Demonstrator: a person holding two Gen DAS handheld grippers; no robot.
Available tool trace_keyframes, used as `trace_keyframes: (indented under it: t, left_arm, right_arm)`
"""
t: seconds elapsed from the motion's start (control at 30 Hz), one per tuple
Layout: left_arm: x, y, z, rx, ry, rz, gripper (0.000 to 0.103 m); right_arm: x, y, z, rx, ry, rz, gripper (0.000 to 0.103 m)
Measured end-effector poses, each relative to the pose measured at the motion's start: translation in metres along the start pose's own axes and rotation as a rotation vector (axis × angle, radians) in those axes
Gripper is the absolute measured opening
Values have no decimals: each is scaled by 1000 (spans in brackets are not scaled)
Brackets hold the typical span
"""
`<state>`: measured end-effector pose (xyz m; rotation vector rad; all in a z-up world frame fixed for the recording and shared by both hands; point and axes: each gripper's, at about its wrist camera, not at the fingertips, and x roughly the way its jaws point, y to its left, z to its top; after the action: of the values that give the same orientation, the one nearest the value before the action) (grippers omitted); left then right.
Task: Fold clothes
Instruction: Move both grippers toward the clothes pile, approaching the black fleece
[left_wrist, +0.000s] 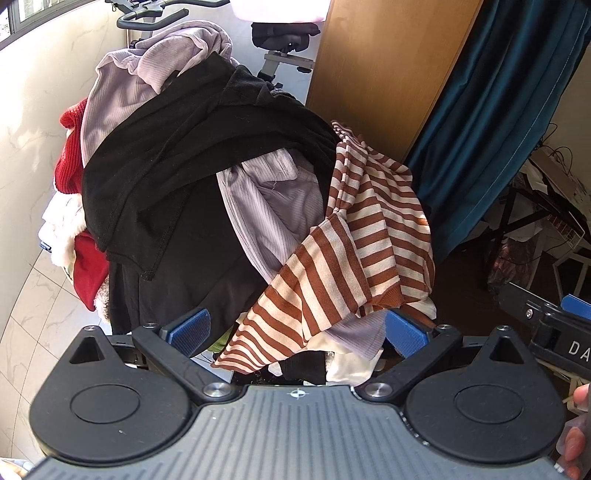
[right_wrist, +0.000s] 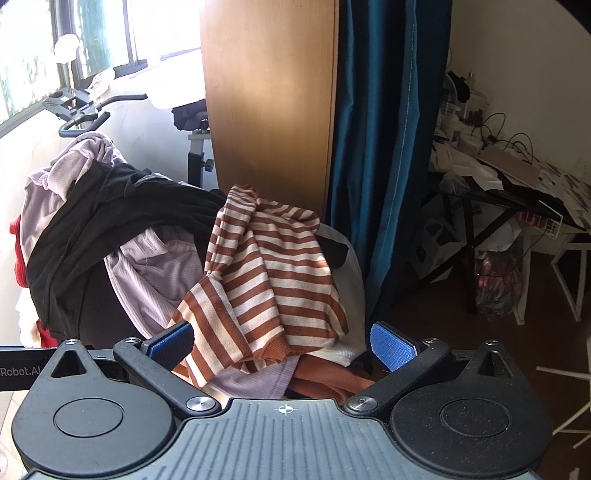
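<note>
Left gripper (left_wrist: 297, 328) and right gripper (right_wrist: 282, 345): jaws wide, holding nothing.
Striped shirt (left_wrist: 354, 236), rust-and-cream, lies crumpled atop the heaped black garment (left_wrist: 192, 166) and lilac ribbed top (left_wrist: 273, 206).

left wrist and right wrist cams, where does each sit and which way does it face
Left wrist: on the left hand-held gripper, facing the clothes pile, black garment central; open blue fingers and fingertips of a hand show.
Right wrist: on the right hand-held gripper, facing the striped shirt; open fingers show.
Shared: the pile, wooden panel, teal curtain.
</note>
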<state>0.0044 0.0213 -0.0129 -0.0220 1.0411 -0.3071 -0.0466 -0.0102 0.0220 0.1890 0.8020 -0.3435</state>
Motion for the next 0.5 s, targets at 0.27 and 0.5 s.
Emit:
trace_keyframes:
  t: [0.27,0.5]
  left_arm:
    - [14,-17,1,52,12,-16,103]
    - [29,-31,26,-51,-23,33,103]
  right_arm:
    - [11,-22,4,58,23,58,102]
    - [32,-55,21,-12,-94,96,102]
